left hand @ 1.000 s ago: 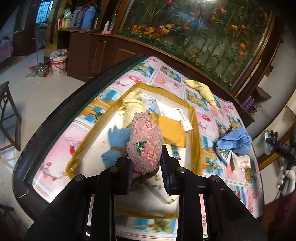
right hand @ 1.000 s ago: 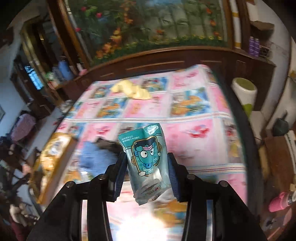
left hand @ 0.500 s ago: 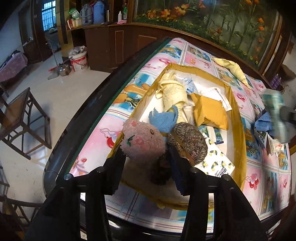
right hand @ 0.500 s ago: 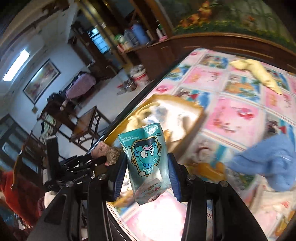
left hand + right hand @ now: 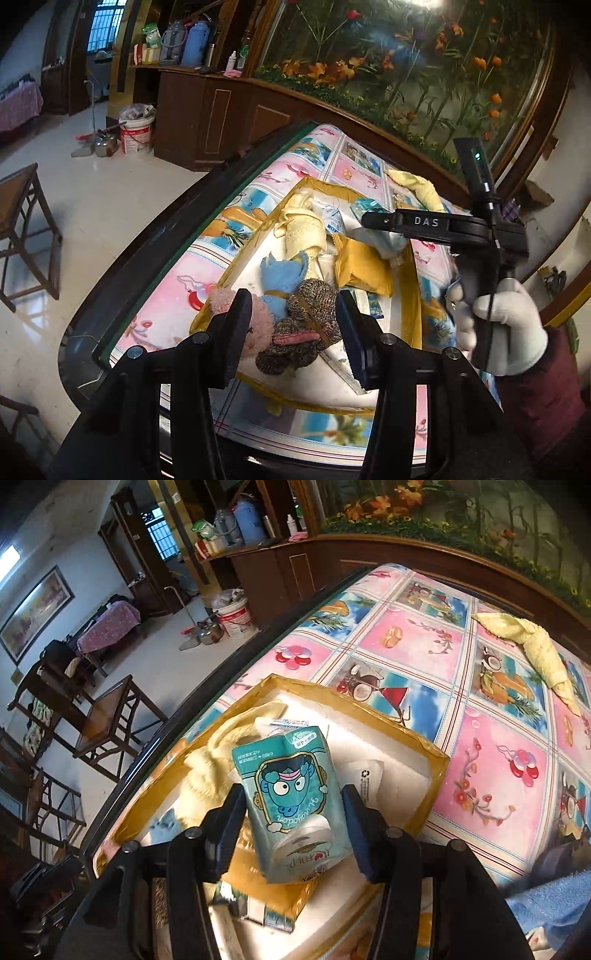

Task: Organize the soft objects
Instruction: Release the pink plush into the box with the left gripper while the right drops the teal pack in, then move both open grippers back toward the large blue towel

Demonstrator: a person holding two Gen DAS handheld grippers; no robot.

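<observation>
A white foam tray with a yellow taped rim (image 5: 413, 295) lies on the table and holds soft things. My left gripper (image 5: 293, 328) is open above its near end, over a brown knitted toy (image 5: 306, 325), a pink fuzzy toy (image 5: 260, 325) and a blue cloth (image 5: 282, 273). A cream towel (image 5: 303, 229) and a yellow packet (image 5: 362, 269) lie further in. My right gripper (image 5: 293, 830) hangs over the tray (image 5: 436, 768), its jaws spread around a teal tissue pack (image 5: 291, 797) that still sits between them. It also shows in the left wrist view (image 5: 384, 236).
A yellow cloth (image 5: 532, 646) lies on the far side of the patterned tablecloth (image 5: 406, 635). A blue towel (image 5: 546, 901) sits at the right of the tray. The table's dark edge (image 5: 177, 236) runs along the left, with chairs and a bucket (image 5: 136, 133) on the floor beyond.
My left gripper let go of the pink toy into the tray and opened wide. My right gripper carried the tissue pack from the table's right side over the tray and its jaws have spread.
</observation>
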